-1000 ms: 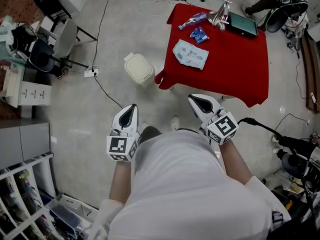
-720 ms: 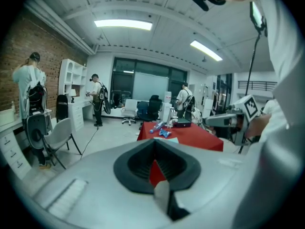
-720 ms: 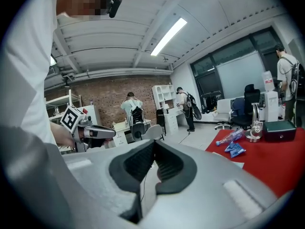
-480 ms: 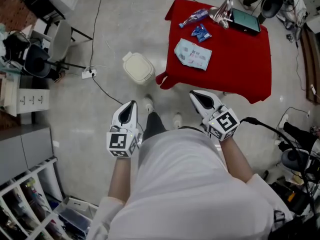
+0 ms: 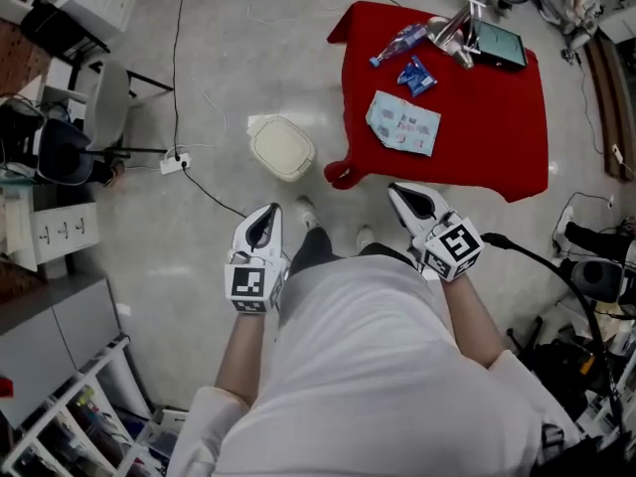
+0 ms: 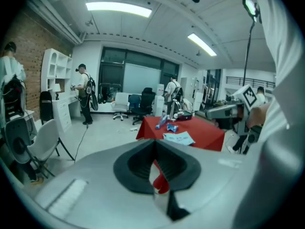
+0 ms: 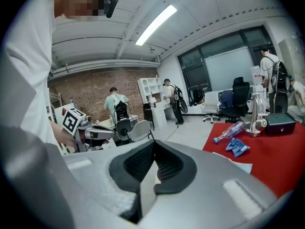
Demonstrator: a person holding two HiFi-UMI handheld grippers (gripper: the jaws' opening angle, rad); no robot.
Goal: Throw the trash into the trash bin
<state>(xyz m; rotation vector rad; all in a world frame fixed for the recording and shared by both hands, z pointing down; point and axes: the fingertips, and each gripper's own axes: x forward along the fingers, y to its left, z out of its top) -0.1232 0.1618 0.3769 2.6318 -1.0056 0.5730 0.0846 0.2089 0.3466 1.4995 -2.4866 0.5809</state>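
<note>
On the red table (image 5: 497,137) lie a clear plastic bottle (image 5: 400,41), a blue wrapper (image 5: 416,76) and a pale blue packet (image 5: 403,123). A cream lidded trash bin (image 5: 282,147) stands on the floor just left of the table. My left gripper (image 5: 265,214) hangs over the floor below the bin, jaws shut and empty. Near the table's front edge my right gripper (image 5: 402,194) is shut too, holding nothing. The bottle (image 7: 229,131), wrapper (image 7: 237,147) and packet (image 7: 239,165) lie ahead in the right gripper view. The left gripper view shows the table (image 6: 200,132) beyond shut jaws.
A metal stand (image 5: 452,32) and a dark box (image 5: 497,43) sit at the table's far end. A black cable (image 5: 199,182) and power strip (image 5: 175,160) cross the floor on the left, near chairs (image 5: 104,97). Cables and gear (image 5: 586,276) crowd the right. People stand in the background.
The person has stepped toward the table. Both grippers moved forward with them, and the bin and table now sit closer in the head view. Both jaws stayed shut.
</note>
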